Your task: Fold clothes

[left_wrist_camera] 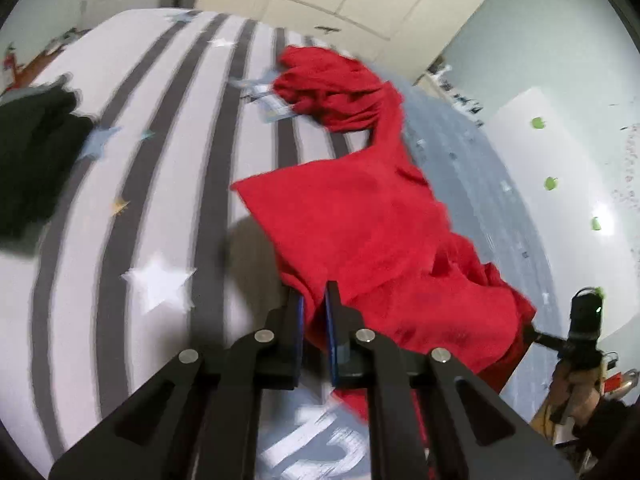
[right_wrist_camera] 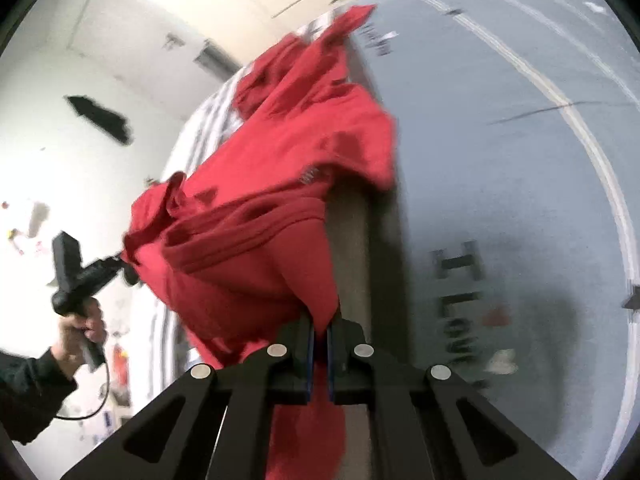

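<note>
**A:** Left wrist view from where I'm standing: the left gripper (left_wrist_camera: 314,300) has its blue-padded fingers (left_wrist_camera: 297,320) pinched narrow on an edge of the red garment (left_wrist_camera: 360,216). The cloth runs up and away from it, one end bunched further out over the striped bedsheet (left_wrist_camera: 168,168), the one with the stars on it. There's a dark garment (left_wrist_camera: 36,160) lying off to the left on the same bed.

**B:** Yep, and the right one's doing the same. The right gripper (right_wrist_camera: 319,330) is clamped on another bit of the red garment (right_wrist_camera: 280,168), fabric squeezed between the pads and hanging out below them. You can also spot the left gripper (right_wrist_camera: 126,266) over on the left, biting the far corner, with the person's hand (right_wrist_camera: 80,332) wrapped round its handle and a dark sleeve (right_wrist_camera: 28,392) behind.

**A:** So it's off the bed mostly?

**B:** Held up between the two, yeah. It's slack and rumpled in the middle. Pretty blurry though. A grey mat (right_wrist_camera: 520,160) with lettering fills the right side.
</note>
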`<state>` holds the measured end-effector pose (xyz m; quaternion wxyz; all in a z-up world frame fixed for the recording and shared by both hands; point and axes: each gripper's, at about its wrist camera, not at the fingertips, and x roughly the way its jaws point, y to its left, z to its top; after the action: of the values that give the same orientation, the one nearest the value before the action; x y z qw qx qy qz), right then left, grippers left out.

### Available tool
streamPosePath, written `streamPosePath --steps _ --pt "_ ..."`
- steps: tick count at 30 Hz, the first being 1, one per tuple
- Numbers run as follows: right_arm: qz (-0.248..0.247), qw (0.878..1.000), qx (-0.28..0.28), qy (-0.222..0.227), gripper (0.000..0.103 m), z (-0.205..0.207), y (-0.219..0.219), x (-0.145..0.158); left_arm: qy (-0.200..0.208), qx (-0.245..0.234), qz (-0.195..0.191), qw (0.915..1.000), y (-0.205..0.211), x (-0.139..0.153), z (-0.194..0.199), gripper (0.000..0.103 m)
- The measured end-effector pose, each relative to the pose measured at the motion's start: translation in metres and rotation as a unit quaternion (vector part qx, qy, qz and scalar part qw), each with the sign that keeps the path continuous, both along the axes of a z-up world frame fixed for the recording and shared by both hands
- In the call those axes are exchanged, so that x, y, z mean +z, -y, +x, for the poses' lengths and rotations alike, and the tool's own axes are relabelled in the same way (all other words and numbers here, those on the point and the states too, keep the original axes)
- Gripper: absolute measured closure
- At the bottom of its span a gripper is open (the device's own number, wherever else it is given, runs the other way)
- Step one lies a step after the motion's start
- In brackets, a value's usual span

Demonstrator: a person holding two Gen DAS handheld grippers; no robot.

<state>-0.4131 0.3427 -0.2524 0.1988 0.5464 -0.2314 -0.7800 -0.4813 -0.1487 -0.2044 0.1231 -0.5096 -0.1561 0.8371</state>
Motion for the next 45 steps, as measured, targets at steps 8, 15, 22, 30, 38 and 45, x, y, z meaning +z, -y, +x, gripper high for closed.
streamPosePath --steps 8,15,22,30,38,45 --pt "-0.006 0.992 0.090 0.083 0.082 0.009 0.070 -0.050 0.106 0.131 -0.088 0.9817 0.042 -0.059 0.014 0.093" --pt "0.009 0.999 0.009 0.038 0.047 -0.015 0.026 -0.035 0.034 0.100 -0.027 0.9941 -0.012 -0.023 0.031 0.073" --pt "0.126 0.992 0.005 0.015 0.046 -0.087 0.022 -0.056 0.057 -0.057 0.027 0.9964 -0.155 -0.032 0.026 0.047" --pt "0.244 0.967 0.066 -0.037 0.047 -0.115 0.039 -0.082 0.105 -0.066 -0.042 0.9914 -0.212 -0.061 -0.017 0.035" --pt "0.233 0.970 0.047 -0.058 0.047 -0.121 0.039 -0.089 0.061 -0.068 -0.075 0.9930 -0.230 -0.051 -0.024 0.031" --pt "0.231 0.968 0.065 -0.076 0.047 -0.134 0.049 -0.094 0.172 -0.107 -0.158 0.9664 -0.250 -0.118 -0.024 0.040"
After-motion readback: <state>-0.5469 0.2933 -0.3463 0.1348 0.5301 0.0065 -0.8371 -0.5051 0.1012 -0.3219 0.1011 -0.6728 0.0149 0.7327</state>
